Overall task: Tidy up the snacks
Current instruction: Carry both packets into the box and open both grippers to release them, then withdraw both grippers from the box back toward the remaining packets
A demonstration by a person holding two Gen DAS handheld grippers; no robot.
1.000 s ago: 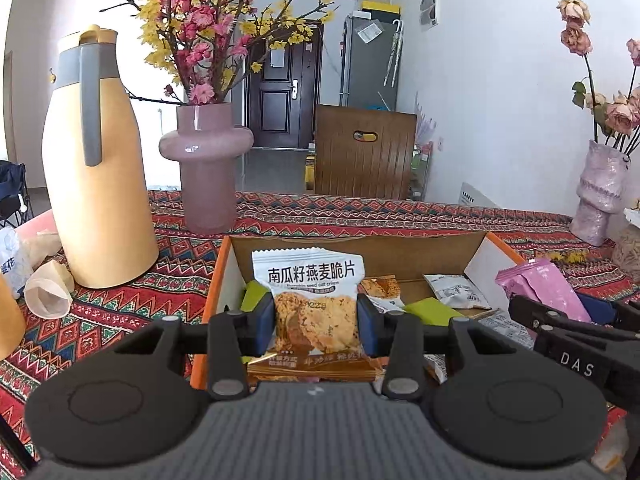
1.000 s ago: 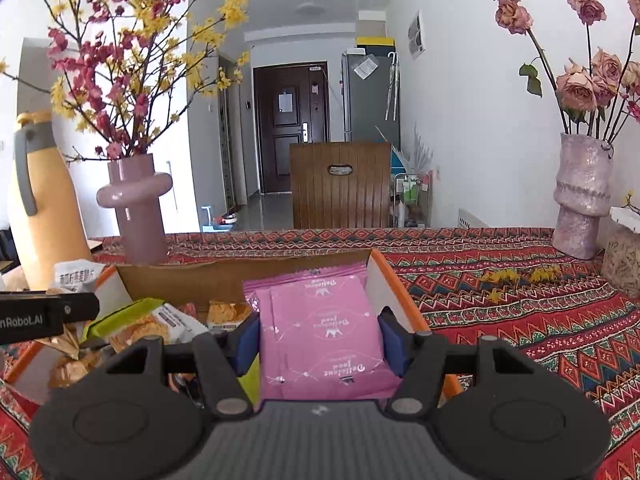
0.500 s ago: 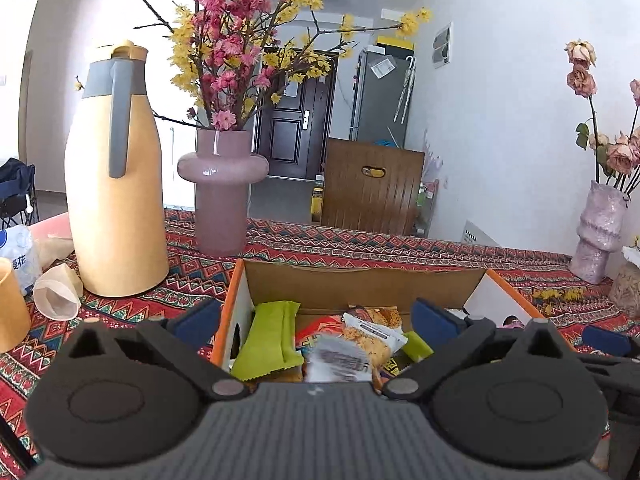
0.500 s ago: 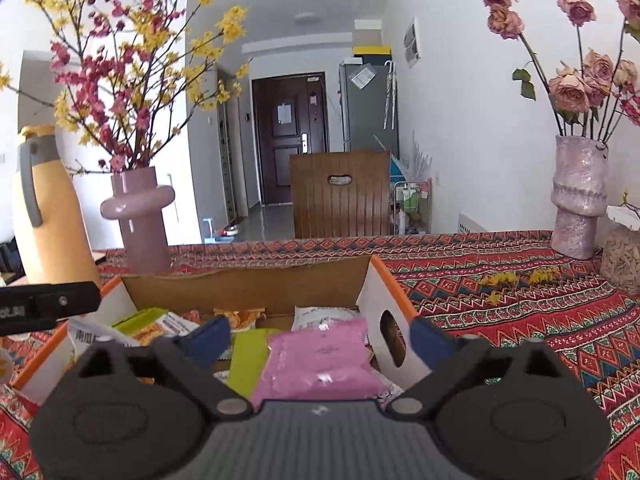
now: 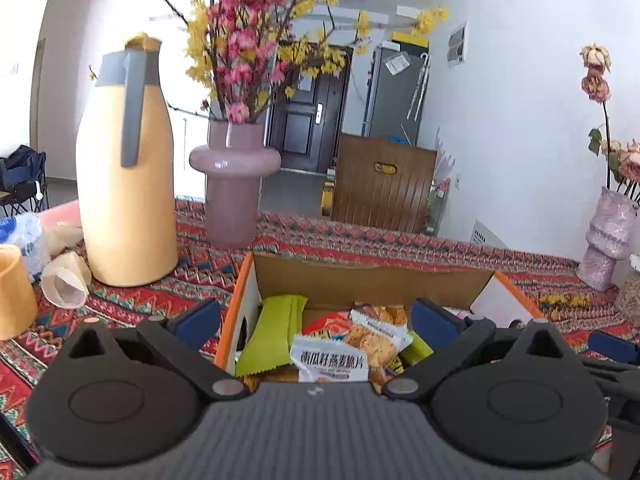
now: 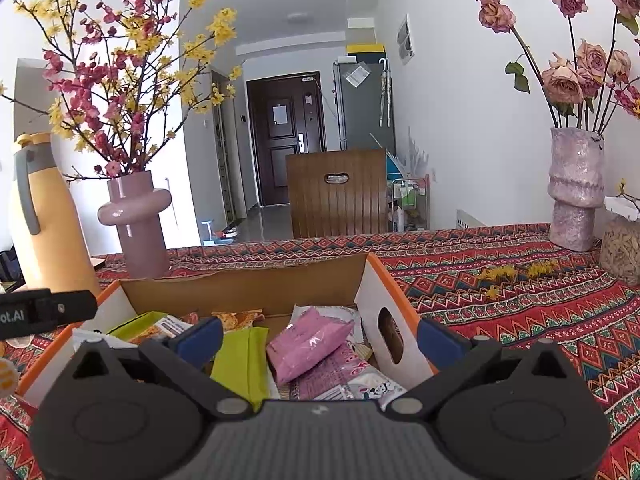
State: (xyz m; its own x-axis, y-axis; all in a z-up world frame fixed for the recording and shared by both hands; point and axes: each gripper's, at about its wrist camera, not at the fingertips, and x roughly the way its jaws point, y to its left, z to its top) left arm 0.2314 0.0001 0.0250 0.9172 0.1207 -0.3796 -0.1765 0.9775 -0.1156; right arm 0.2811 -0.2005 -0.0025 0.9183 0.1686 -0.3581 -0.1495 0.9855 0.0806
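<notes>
Both hand-held grippers, left (image 5: 316,316) and right (image 6: 320,334), gape released above the orange-edged cardboard box (image 6: 248,288), probably so snack packets like the pink pouch (image 6: 308,342) settle inside.

I see a cardboard box (image 6: 248,286), its brown inside matt, holding glossy plastic snack packets: a pink packet (image 6: 306,344) and a lime-green packet (image 5: 272,334). The woven tablecloth (image 6: 520,300) looks rough. The mauve vase (image 5: 234,184) shines smooth; the yellow flask (image 5: 126,188) looks matt plastic.
</notes>
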